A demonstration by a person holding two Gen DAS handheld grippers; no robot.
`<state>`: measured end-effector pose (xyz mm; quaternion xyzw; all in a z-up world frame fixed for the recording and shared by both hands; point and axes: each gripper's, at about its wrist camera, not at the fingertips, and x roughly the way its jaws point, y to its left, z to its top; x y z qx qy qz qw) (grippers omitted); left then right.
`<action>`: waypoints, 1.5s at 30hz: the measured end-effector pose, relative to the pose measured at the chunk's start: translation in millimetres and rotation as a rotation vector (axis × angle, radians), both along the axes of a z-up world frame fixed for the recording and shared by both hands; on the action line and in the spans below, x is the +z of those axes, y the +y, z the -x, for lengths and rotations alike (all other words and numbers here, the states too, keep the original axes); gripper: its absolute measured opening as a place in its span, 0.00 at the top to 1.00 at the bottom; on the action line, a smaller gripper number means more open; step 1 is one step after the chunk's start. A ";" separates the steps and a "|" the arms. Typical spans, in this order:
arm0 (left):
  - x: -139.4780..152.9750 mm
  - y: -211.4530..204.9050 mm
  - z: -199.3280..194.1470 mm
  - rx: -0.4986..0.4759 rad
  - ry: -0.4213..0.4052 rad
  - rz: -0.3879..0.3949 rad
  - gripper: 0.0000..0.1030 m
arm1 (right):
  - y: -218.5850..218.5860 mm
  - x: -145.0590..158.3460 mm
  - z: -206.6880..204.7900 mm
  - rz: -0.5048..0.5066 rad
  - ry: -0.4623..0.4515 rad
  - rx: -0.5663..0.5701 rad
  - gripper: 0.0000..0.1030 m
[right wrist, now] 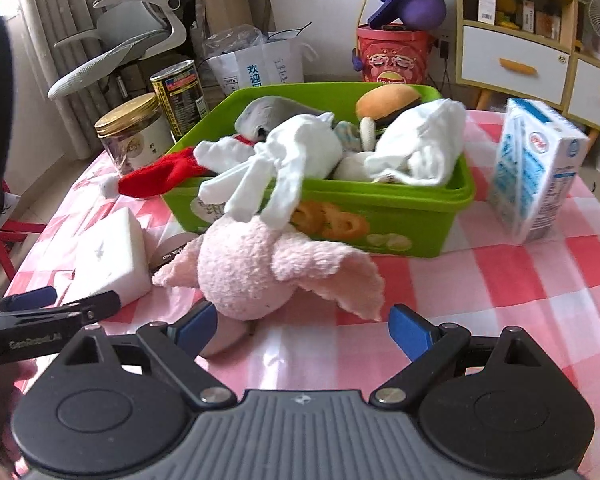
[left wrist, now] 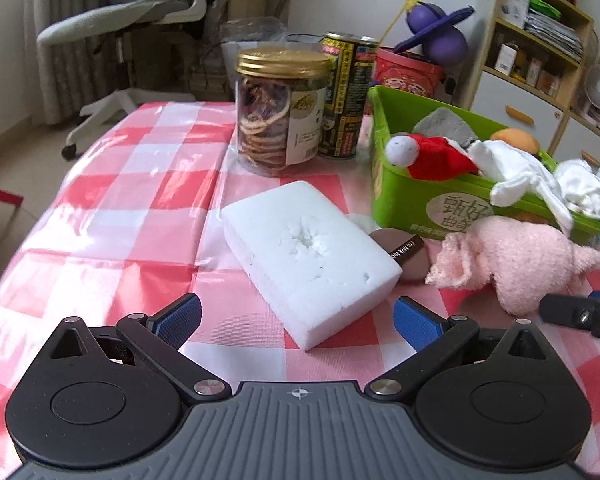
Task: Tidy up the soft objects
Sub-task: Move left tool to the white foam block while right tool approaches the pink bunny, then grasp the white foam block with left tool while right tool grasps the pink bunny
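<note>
A white foam sponge block [left wrist: 308,256] lies on the checked tablecloth, its near corner between the jaws of my open left gripper [left wrist: 296,322]. A pink plush toy [right wrist: 260,268] lies in front of a green bin [right wrist: 380,224]; it also shows in the left wrist view [left wrist: 516,256]. My right gripper [right wrist: 300,332] is open just before the plush, its left fingertip [right wrist: 196,328] touching the plush's underside. The green bin [left wrist: 400,200] holds a white plush [right wrist: 284,160], a red Santa hat [right wrist: 160,178], a burger toy [right wrist: 388,100] and a grey sponge [left wrist: 446,124].
A gold-lidded jar of dried slices [left wrist: 280,112] and a black-yellow can [left wrist: 346,96] stand behind the sponge. A brown round puff [left wrist: 404,252] lies beside it. A milk carton [right wrist: 536,168] stands right of the bin. An office chair and shelves are beyond the table.
</note>
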<state>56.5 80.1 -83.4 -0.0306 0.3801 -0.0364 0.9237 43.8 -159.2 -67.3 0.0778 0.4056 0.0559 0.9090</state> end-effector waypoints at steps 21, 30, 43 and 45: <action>-4.6 -19.0 -12.4 0.134 -0.006 0.061 0.09 | 20.1 -18.9 -21.7 -0.014 -0.020 -0.037 0.31; -4.7 -23.4 -12.9 0.104 0.019 0.041 0.26 | 15.1 -16.2 -17.7 -0.043 -0.028 -0.031 0.40; 4.4 -19.4 -9.3 0.089 0.034 0.081 0.29 | 13.9 -5.0 -15.2 -0.088 -0.027 0.024 0.73; 5.6 -19.1 -8.7 0.086 0.035 0.080 0.29 | 10.8 -3.1 -14.2 -0.093 -0.025 0.020 0.73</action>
